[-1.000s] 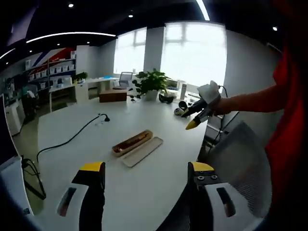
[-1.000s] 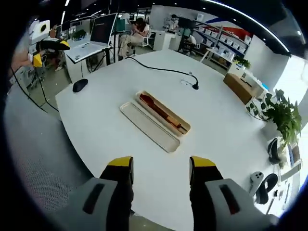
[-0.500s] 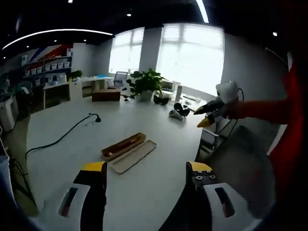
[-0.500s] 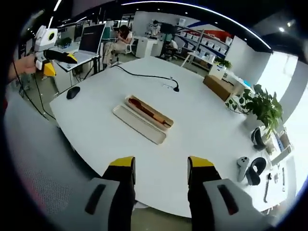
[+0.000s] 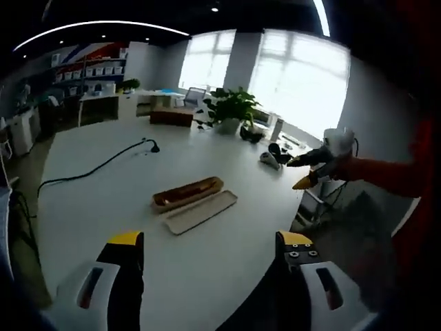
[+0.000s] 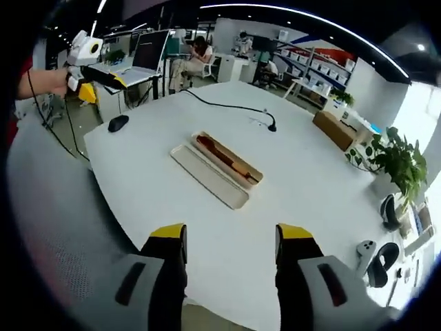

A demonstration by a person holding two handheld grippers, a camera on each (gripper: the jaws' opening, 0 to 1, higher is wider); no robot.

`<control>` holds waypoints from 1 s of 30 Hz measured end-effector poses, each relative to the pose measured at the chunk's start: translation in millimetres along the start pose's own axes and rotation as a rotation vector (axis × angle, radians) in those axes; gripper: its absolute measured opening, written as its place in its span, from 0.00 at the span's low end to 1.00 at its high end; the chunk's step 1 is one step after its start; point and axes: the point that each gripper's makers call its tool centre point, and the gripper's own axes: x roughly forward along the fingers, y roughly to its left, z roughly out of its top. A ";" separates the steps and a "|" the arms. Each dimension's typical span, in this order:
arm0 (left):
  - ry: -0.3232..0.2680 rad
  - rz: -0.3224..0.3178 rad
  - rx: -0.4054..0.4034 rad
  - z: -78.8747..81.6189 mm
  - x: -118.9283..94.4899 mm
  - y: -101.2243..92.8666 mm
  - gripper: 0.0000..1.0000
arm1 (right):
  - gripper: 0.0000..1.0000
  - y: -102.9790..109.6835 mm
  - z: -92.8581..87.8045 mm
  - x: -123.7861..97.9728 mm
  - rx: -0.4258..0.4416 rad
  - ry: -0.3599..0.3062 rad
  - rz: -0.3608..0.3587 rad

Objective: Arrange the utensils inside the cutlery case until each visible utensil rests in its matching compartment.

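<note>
Both grippers hover with jaws apart and nothing between them: the left gripper (image 5: pixel 210 241) rises from the bottom of the left gripper view, the right gripper (image 6: pixel 231 234) from the bottom of the right gripper view, each above the near edge of the table. Seen from the opposite camera, the right gripper (image 5: pixel 311 167) sits at middle right of the left gripper view, held out on a red sleeve (image 5: pixel 386 176); the left gripper (image 6: pixel 93 69) appears at upper left of the right gripper view.

A large white round table (image 6: pixel 138 172) spans both frames. A potted plant (image 6: pixel 396 158) stands at the right edge of the right gripper view. Near the table's centre lies the open cutlery case (image 6: pixel 231 160), wooden-toned, with dark utensils (image 6: pixel 213 150) inside; which compartments they occupy cannot be told. Its pale lid (image 6: pixel 207 176) lies flat just beside it, on the side nearer the camera. A black cable (image 6: pixel 227 105) trails across the upper centre, and a black mouse (image 6: pixel 118 123) rests at the table's left edge.
</note>
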 end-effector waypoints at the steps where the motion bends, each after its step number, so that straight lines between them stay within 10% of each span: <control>1: -0.007 0.003 0.015 2.9 0.6 -4.2 0.80 | 0.49 -0.7 1.1 4.2 0.011 -0.017 0.008; 5: -0.019 0.102 0.238 -4.6 20.3 6.2 0.80 | 0.48 -13.0 -11.0 38.8 0.033 -0.032 0.028; 8: 0.034 0.143 0.053 -37.8 47.0 21.1 0.83 | 0.46 -12.7 -16.0 57.5 0.005 -0.026 0.054; 12: 0.067 0.155 0.224 -52.8 83.4 33.9 0.77 | 0.42 -14.5 -22.7 85.5 0.025 -0.010 0.078; 30: 0.185 0.209 0.206 -81.4 170.7 90.1 0.65 | 0.56 -21.1 -35.2 161.4 -0.022 0.039 0.120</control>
